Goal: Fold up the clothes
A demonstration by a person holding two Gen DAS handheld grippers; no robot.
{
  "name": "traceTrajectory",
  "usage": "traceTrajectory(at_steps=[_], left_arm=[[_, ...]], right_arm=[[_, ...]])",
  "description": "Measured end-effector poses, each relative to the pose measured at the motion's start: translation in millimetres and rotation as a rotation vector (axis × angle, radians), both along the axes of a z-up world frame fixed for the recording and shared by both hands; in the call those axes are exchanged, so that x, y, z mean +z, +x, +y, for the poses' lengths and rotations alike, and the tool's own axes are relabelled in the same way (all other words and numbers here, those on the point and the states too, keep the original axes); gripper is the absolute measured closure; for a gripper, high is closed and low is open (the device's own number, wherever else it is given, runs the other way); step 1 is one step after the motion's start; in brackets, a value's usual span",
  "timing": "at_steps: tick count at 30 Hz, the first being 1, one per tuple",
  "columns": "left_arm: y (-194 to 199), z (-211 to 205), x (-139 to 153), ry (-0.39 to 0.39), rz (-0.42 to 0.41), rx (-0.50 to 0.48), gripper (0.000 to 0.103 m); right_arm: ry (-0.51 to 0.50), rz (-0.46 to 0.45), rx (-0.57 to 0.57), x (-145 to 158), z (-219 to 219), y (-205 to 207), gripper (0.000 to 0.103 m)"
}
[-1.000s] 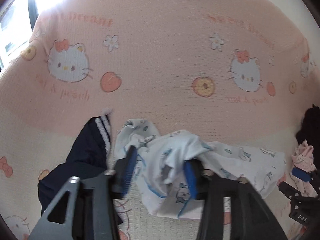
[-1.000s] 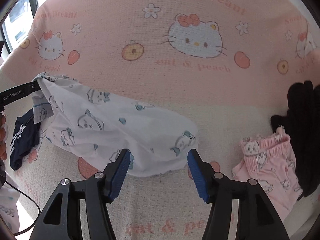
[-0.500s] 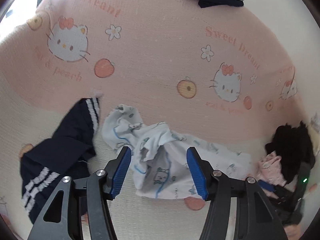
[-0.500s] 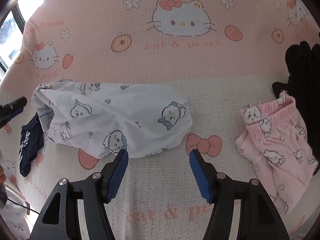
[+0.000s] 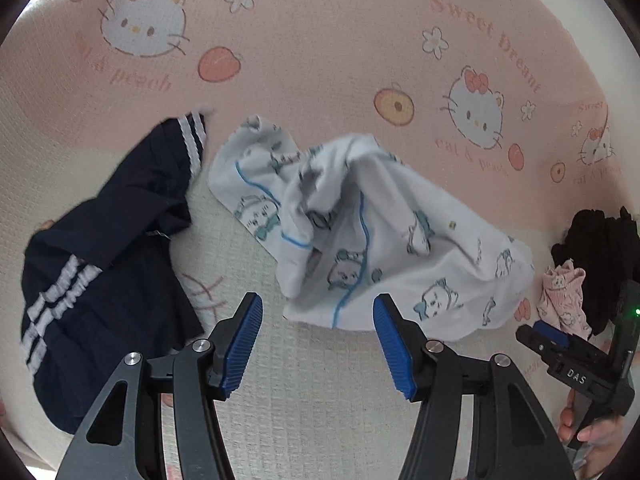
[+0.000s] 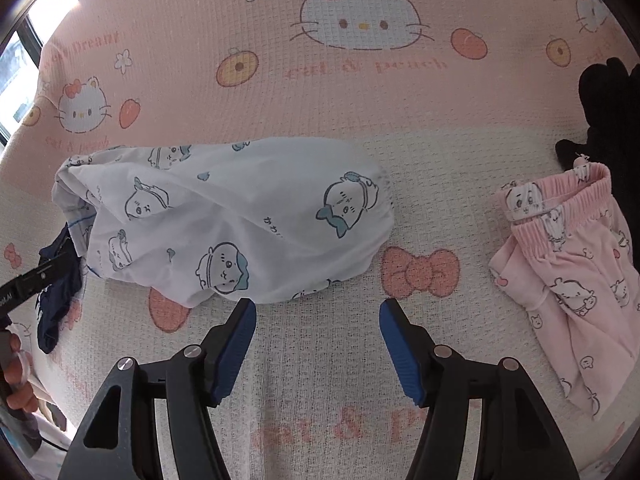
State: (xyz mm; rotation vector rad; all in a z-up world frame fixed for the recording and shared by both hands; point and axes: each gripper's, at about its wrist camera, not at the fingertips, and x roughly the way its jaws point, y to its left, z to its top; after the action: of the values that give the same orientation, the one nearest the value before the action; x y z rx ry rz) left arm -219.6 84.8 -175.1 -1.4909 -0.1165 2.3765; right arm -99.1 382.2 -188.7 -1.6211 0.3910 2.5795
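A crumpled white garment with blue cartoon prints (image 5: pixel 360 232) (image 6: pixel 232 224) lies loose on the pink cat-print blanket (image 5: pixel 320 48) (image 6: pixel 320 100). My left gripper (image 5: pixel 318 344) hovers open just in front of its near edge, nothing between the blue pads. My right gripper (image 6: pixel 318 348) is open too, a little short of the garment's near hem. In the left wrist view the right gripper (image 5: pixel 560 344) shows at the far right, held by a hand (image 5: pixel 588 428).
A navy garment with white stripes (image 5: pixel 100 248) (image 6: pixel 60 280) lies left of the white one. Pink printed shorts (image 6: pixel 568 260) (image 5: pixel 564 296) and a black garment (image 6: pixel 612 120) (image 5: pixel 596 248) lie to the right. A window (image 6: pixel 24 60) is at far left.
The left gripper let go of the white garment, opened and drew back. The garment dropped flat onto the blanket. The right gripper also pulled back slightly.
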Motion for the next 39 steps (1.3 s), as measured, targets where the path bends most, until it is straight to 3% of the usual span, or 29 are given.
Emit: traceTrajectory(at_steps=[7,14,20,24,30,32,35,39], left_arm=[[6.6,9.9,-19.5,-0.074,0.028,-0.009,0.048],[7.8,14.8,-26.3,-0.047,0.086,-0.002,0.049],[7.5,22.8,-31.4,-0.036,0.102,-0.018,0.066],[7.5,28.1,-34.5,-0.028,0.111,-0.027,0.090],[5.5,33.5,-20.7,0.027,0.135,-0.044,0.092],[2.1,35.2,-13.9,0.036,0.152,-0.045,0.092],[-3.8,39.0,-5.4,0.018,0.184,-0.044,0.092],[-7.5,51.1,3.6,-0.083,0.250,-0.067,0.092]], right_arm=[[-0.063,0.019,-0.007,-16.0,-1.7,-2.7,0.040],[-0.147,0.100,-0.081,-26.1,1.0,-8.1,0.040],[-0.149,0.131,-0.077,-29.8,-4.0,-12.3,0.040],[-0.133,0.128,-0.033,-30.8,-11.8,-14.8,0.040],[-0.083,0.128,0.038,-33.2,-26.0,-25.0,0.041],[-0.065,0.113,0.052,-33.9,-30.3,-28.0,0.084],[-0.061,0.114,0.082,-30.8,-35.5,-30.7,0.095],[-0.098,0.137,0.088,-22.2,-35.6,-31.9,0.096]])
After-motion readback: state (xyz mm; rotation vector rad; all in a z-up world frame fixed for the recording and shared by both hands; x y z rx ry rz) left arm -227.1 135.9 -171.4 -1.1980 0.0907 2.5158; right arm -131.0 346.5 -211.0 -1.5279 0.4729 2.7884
